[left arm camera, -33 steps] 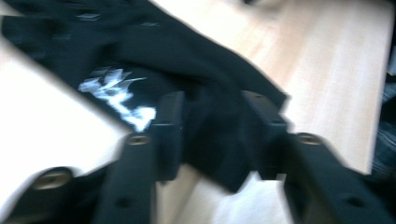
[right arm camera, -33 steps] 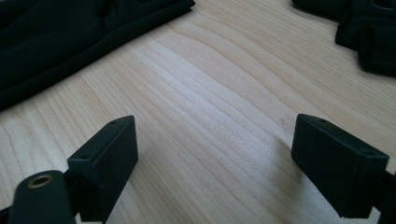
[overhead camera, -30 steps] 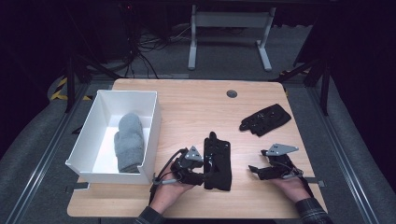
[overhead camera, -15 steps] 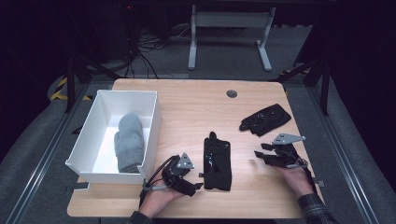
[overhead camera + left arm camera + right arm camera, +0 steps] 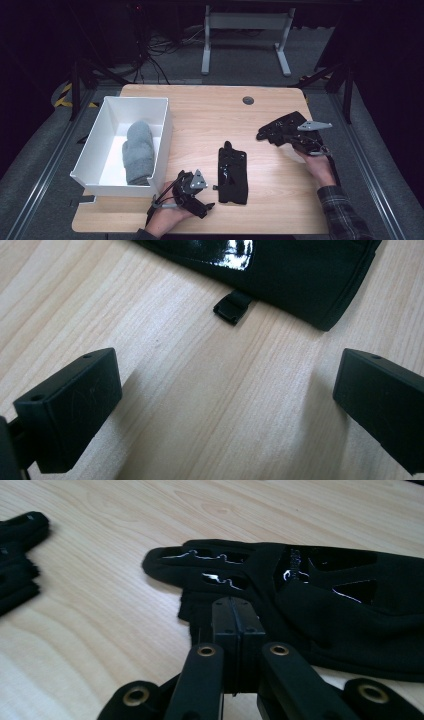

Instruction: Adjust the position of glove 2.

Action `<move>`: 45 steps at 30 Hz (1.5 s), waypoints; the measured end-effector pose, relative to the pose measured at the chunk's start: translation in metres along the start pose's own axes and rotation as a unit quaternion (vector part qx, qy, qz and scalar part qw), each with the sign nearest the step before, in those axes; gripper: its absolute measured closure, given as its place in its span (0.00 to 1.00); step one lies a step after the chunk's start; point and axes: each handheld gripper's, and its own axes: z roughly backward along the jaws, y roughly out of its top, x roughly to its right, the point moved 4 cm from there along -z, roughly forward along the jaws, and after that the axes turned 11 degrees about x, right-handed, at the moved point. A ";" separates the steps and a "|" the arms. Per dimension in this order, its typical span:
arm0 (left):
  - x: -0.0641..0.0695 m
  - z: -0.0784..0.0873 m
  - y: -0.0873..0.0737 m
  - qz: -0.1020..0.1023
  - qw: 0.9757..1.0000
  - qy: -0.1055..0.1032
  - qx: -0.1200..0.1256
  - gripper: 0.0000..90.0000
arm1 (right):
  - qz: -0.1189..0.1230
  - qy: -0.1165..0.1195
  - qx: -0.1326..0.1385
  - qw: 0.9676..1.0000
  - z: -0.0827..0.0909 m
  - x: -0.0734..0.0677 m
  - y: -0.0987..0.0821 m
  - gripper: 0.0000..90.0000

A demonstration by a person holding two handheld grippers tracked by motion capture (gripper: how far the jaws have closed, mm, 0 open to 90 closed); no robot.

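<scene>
A black glove (image 5: pixel 232 175) lies flat in the middle of the wooden table (image 5: pixel 200 112). Its cuff (image 5: pixel 300 270) and small tab show ahead of my left gripper (image 5: pixel 225 375). That gripper (image 5: pixel 205 194) sits just left of the glove, its jaws have just been opening, and only bare wood lies between them. A second black glove (image 5: pixel 280 127) lies at the right. My right gripper (image 5: pixel 286 139) has just been closing and is shut, its tips (image 5: pixel 235 605) at this glove's (image 5: pixel 340 610) edge. Whether fabric is pinched I cannot tell.
A white bin (image 5: pixel 162 130) stands at the table's left with a grey mitten (image 5: pixel 139 150) inside. A round cable hole (image 5: pixel 248 100) sits near the far edge. The table's front edge is close behind the left hand. A desk frame (image 5: pixel 245 30) stands beyond.
The left gripper drew back from the middle glove towards the near edge and its jaws spread wide. The right gripper moved away from the person to the right glove and its jaws came together.
</scene>
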 end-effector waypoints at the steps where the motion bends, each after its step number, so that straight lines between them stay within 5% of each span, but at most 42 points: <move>1: 0.000 0.000 0.000 0.000 1.000 0.000 0.000 0.00 | 0.000 0.000 0.000 1.000 0.000 0.000 0.000 1.00; 5: -0.001 0.002 -0.003 0.002 1.000 0.000 0.005 0.00 | 0.013 -0.007 -0.018 1.000 -0.018 0.005 -0.004 1.00; 14: -0.001 0.002 -0.003 0.003 1.000 -0.001 0.006 0.00 | 0.020 -0.005 -0.029 0.999 -0.028 0.005 -0.007 1.00; 23: -0.001 0.002 -0.003 0.002 1.000 -0.001 0.006 0.00 | 0.019 0.029 -0.030 0.999 -0.008 -0.014 -0.019 1.00; 38: -0.001 0.002 -0.003 0.000 1.000 -0.002 0.007 0.00 | 0.040 0.073 -0.049 0.995 0.037 -0.071 -0.037 1.00; 45: -0.001 0.002 -0.002 0.000 1.000 -0.002 0.008 0.00 | 0.017 0.021 -0.012 1.000 0.046 -0.027 -0.014 1.00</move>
